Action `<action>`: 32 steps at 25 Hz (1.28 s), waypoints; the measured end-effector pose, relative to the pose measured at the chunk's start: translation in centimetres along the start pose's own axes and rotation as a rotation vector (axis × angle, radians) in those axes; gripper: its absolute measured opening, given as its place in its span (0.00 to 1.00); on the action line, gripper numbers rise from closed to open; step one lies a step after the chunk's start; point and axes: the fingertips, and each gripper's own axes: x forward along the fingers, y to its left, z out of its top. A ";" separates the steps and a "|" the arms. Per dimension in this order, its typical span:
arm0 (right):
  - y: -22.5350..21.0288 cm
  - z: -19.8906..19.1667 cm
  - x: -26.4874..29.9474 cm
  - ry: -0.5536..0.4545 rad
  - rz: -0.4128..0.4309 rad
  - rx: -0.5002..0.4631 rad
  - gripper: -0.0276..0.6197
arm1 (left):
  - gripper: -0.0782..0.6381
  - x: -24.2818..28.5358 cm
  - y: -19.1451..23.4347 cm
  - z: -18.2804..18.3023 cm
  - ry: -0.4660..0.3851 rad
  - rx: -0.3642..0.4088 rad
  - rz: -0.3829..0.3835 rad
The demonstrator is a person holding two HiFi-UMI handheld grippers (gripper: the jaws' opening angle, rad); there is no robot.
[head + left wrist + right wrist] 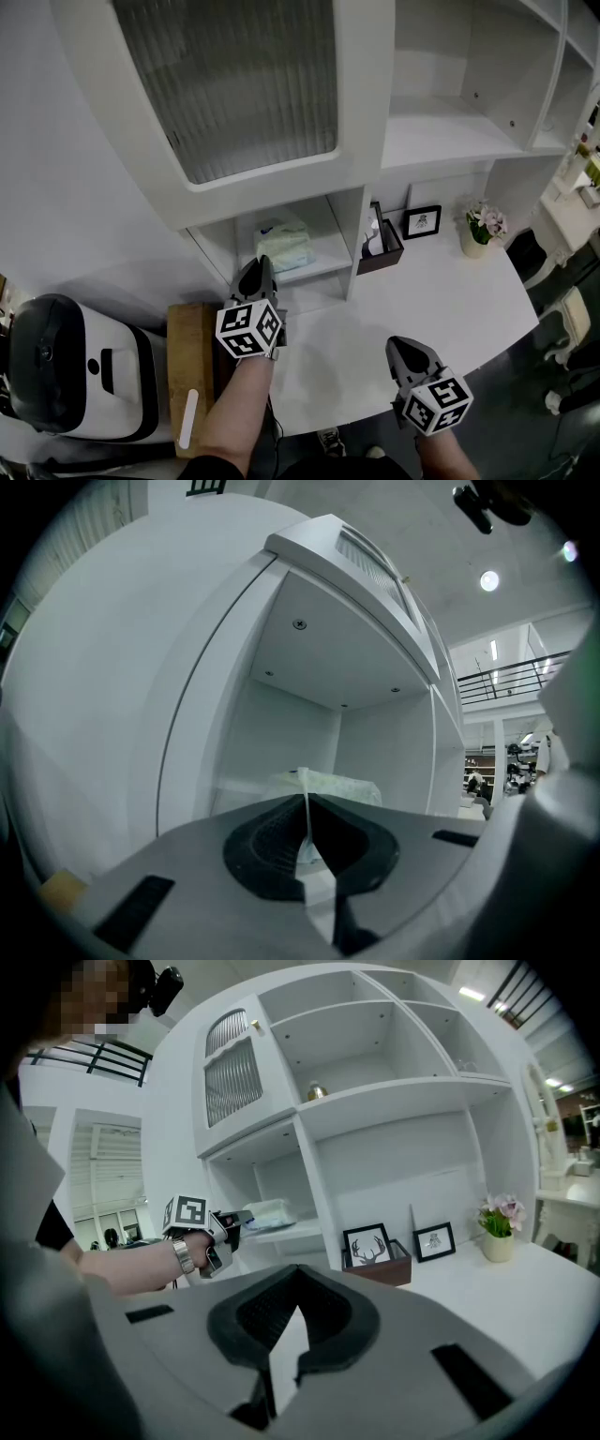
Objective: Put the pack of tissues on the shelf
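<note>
Left gripper view: pinching wrapper flap of pack of tissues [342,785] with left gripper [305,803], right gripper [298,1274] closed empty; risk of dragging it off left shelf [281,733] if retracted unreleased.

I could read no words, numbers or brand names anywhere. The cubes on my left gripper [255,272] and right gripper [406,350] carried only black-and-white square patterns, no letters. Any print on the pack of tissues [284,246] was too small to make out. The antler picture [368,1245] and the smaller frame [435,1240] showed drawings without a legible caption.
</note>
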 end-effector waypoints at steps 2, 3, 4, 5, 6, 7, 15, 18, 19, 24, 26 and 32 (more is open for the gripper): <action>-0.1 -0.1 -0.1 0.000 -0.003 0.002 0.05 | 0.12 0.2 0.1 -0.2 0.009 0.006 0.001; -0.2 -0.2 -0.2 0.001 -0.004 0.002 0.05 | 0.12 0.3 0.1 -0.3 0.013 0.008 0.002; -0.2 -0.3 -0.2 0.003 -0.006 0.003 0.05 | 0.12 0.4 0.1 -0.4 0.016 0.011 0.002; -0.3 -0.4 -0.3 0.004 -0.007 0.003 0.05 | 0.12 0.5 0.1 -0.4 0.017 0.016 0.003; -0.2 -0.5 -0.4 0.004 -0.007 0.004 0.05 | 0.12 0.5 0.1 -0.4 0.019 0.022 0.004; -0.2 -0.5 -0.4 0.004 -0.008 0.004 0.05 | 0.12 0.5 0.1 -0.4 0.021 0.029 0.004; 0.1 -0.5 -0.8 -0.002 -0.009 0.005 0.05 | 0.12 0.6 -0.2 -0.5 0.038 0.056 -0.005; 0.2 -0.6 -0.8 -0.001 -0.005 0.003 0.05 | 0.13 0.7 -0.5 -0.6 0.051 0.061 -0.022; 0.2 -0.6 -0.8 -0.001 -0.004 0.003 0.05 | 0.13 0.7 -0.5 -0.7 0.054 0.059 -0.025; 0.5 -0.4 -0.9 0.001 0.001 -0.002 0.05 | 0.20 0.8 -1.0 -0.6 0.059 0.050 -0.046; 0.6 -0.3 -0.9 0.000 0.003 -0.003 0.05 | 0.22 0.8 -1.1 -0.6 0.058 0.047 -0.049; 0.7 -0.4 -1.0 0.000 0.012 -0.007 0.05 | 0.31 0.4 -1.4 -0.6 0.048 0.041 -0.055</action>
